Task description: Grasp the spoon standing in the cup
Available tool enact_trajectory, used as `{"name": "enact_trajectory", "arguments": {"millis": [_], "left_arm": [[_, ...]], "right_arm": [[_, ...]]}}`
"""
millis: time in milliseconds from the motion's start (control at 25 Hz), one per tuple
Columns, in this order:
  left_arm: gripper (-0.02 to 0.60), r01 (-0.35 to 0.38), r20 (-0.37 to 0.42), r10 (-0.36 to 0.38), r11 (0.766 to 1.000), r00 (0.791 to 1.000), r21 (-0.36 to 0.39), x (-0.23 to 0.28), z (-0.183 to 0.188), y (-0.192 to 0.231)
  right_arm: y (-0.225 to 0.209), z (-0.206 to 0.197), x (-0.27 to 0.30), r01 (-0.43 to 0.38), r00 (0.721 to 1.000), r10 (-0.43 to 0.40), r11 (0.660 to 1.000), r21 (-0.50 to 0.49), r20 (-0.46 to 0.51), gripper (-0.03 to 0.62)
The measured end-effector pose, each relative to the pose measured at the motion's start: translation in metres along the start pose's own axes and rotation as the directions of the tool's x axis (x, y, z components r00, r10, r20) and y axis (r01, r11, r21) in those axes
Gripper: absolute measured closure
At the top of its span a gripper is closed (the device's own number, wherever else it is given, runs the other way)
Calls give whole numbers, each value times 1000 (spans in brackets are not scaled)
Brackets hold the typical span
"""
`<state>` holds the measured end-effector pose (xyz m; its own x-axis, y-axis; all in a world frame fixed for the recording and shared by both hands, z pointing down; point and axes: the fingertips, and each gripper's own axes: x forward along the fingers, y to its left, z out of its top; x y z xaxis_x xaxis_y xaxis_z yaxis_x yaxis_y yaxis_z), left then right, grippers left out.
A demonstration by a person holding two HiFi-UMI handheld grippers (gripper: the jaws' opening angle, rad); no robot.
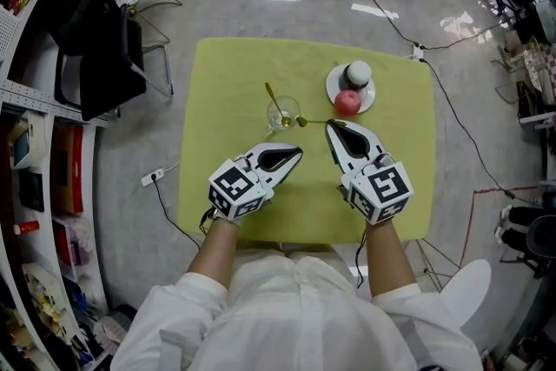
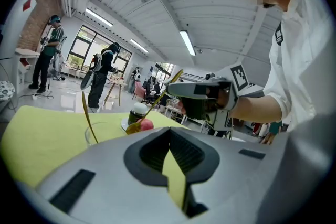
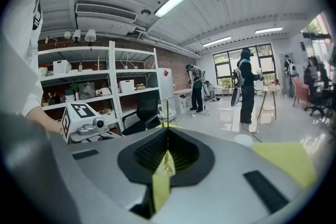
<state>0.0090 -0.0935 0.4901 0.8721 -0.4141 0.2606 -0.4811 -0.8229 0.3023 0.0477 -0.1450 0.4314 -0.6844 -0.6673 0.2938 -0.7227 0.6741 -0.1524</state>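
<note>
Right gripper (image 1: 331, 127) is pinching a second spoon (image 1: 313, 122) just beside the cup (image 1: 284, 113), left gripper (image 1: 297, 153) is hovering, jaws pressed together on nothing, spoon (image 1: 272, 95) is standing in cup, mid-table (image 1: 226, 74), nearer far edge.

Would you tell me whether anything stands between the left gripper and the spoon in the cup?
Nothing visible does: bare tablecloth lies between the left gripper and the cup holding the spoon. The second spoon, gripped by the right gripper, has its bowl close by the cup's right side, beside that path rather than across it.
</note>
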Motion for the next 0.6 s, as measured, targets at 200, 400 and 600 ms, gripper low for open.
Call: {"name": "enact_trajectory", "arguments": {"millis": [200, 400, 600], "left_arm": [[577, -4, -2, 4, 1000, 1000, 0, 0, -1, -5], [577, -11, -8, 11, 1000, 1000, -6, -1, -9, -8], [577, -23, -21, 23, 1000, 1000, -7, -6, -15, -10]], "right_arm": [[6, -26, -4, -26, 997, 28, 999, 30, -65, 588], [20, -65, 1, -76, 983, 84, 996, 54, -166, 588], [35, -91, 7, -139, 954, 156, 987, 81, -256, 588]]}}
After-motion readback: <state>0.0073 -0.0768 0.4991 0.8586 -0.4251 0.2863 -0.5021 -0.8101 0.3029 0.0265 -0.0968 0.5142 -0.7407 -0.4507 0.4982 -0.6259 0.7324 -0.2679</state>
